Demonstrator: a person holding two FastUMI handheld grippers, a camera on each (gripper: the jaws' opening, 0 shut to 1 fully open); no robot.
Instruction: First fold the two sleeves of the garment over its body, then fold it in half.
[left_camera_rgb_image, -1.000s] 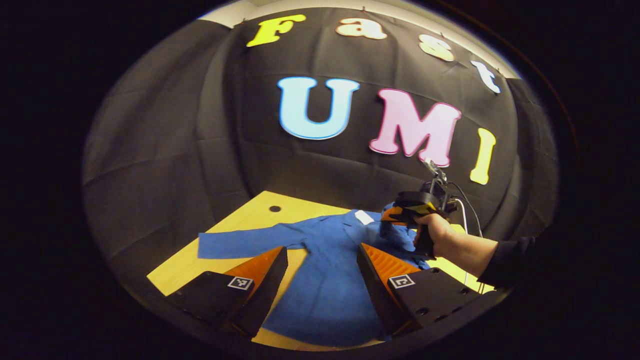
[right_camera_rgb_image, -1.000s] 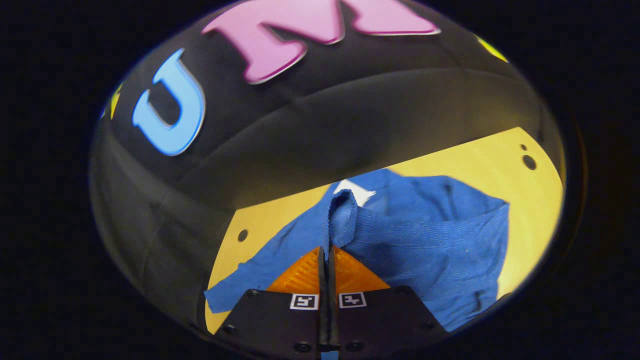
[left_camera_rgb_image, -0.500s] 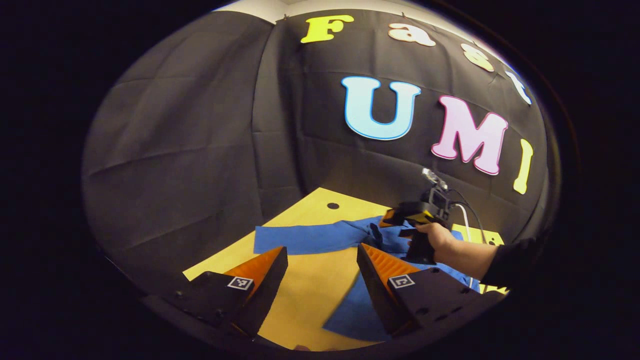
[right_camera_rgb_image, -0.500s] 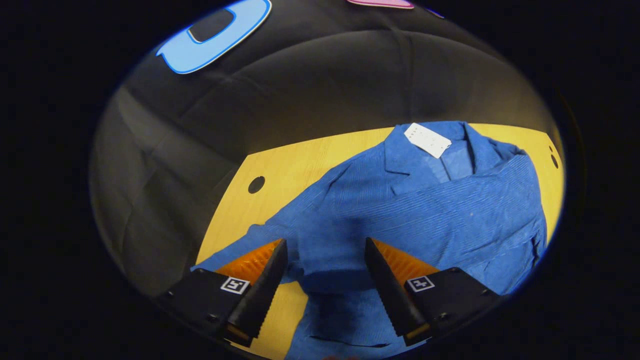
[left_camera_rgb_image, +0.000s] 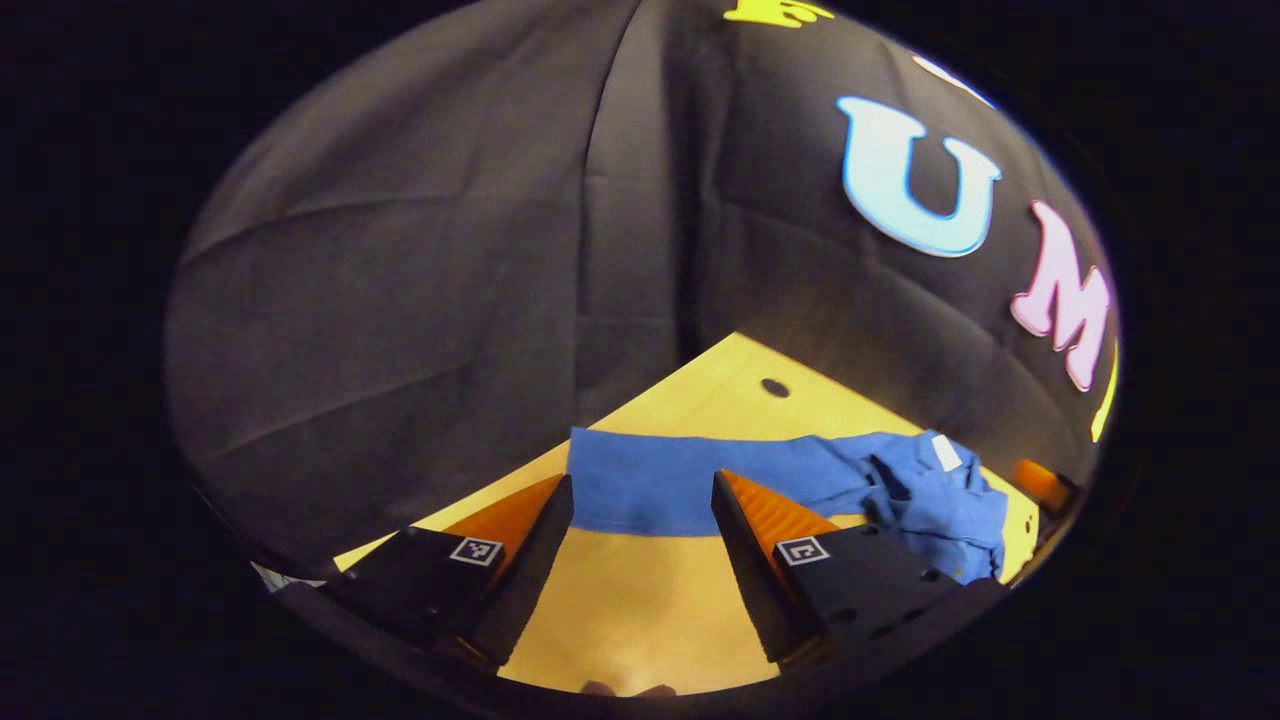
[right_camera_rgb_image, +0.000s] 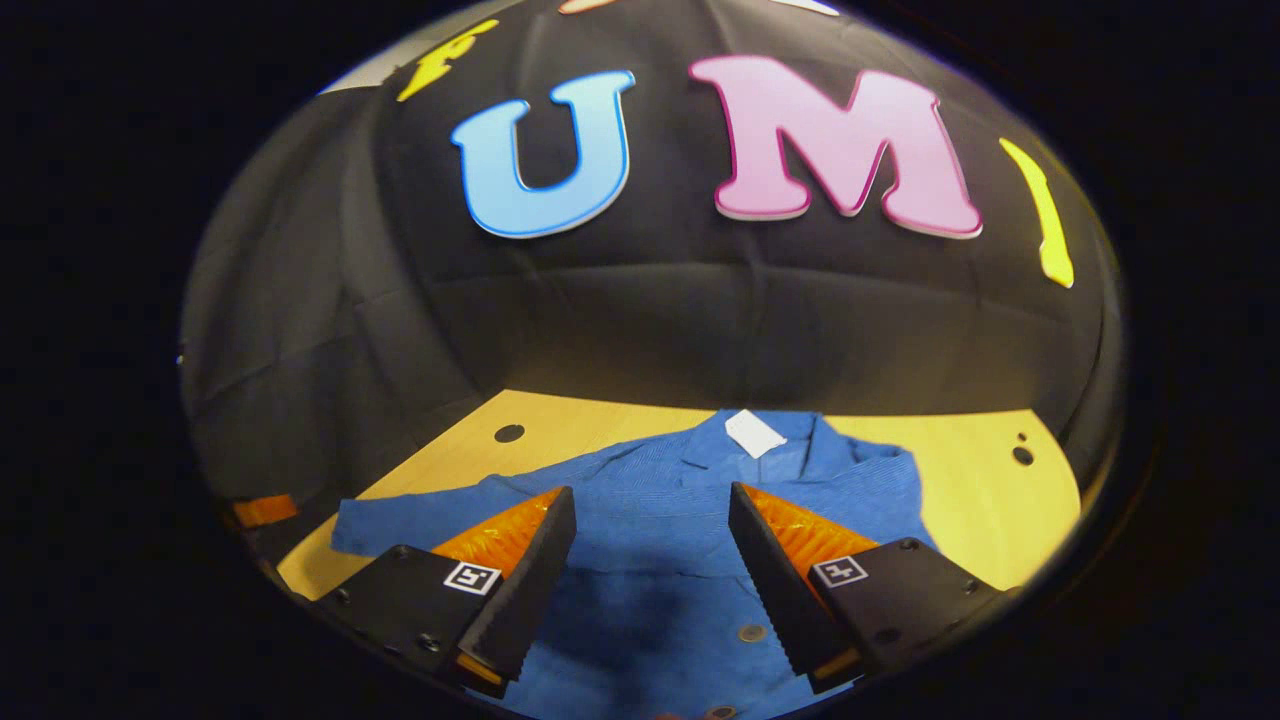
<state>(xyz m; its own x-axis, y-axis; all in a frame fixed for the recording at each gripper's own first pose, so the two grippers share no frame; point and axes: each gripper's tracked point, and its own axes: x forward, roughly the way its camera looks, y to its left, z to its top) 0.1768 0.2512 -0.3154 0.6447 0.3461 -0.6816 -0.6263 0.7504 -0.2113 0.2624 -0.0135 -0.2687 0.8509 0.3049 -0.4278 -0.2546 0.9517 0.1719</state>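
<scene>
A blue garment (right_camera_rgb_image: 660, 480) lies on the yellow table (right_camera_rgb_image: 960, 490), collar and white label (right_camera_rgb_image: 755, 433) toward the wall. One sleeve is folded across its body; the other sleeve (right_camera_rgb_image: 400, 520) stretches flat to the left. My right gripper (right_camera_rgb_image: 652, 490) hangs open above the body, holding nothing. In the left gripper view the outstretched sleeve (left_camera_rgb_image: 640, 485) runs across just beyond the fingertips. My left gripper (left_camera_rgb_image: 640, 480) is open over its cuff end, apart from the cloth. The bunched body (left_camera_rgb_image: 940, 500) lies at the right.
Bare table (left_camera_rgb_image: 640, 610) lies below the sleeve in the left gripper view. Small round holes (right_camera_rgb_image: 509, 433) sit in the tabletop near the back corners. The booth's black cloth wall (left_camera_rgb_image: 400, 300) closes in behind and to the left of the table.
My right gripper let go of the sleeve it had carried over the body, opened and drew back. My left gripper swung left, from over the body to the outstretched sleeve's end.
</scene>
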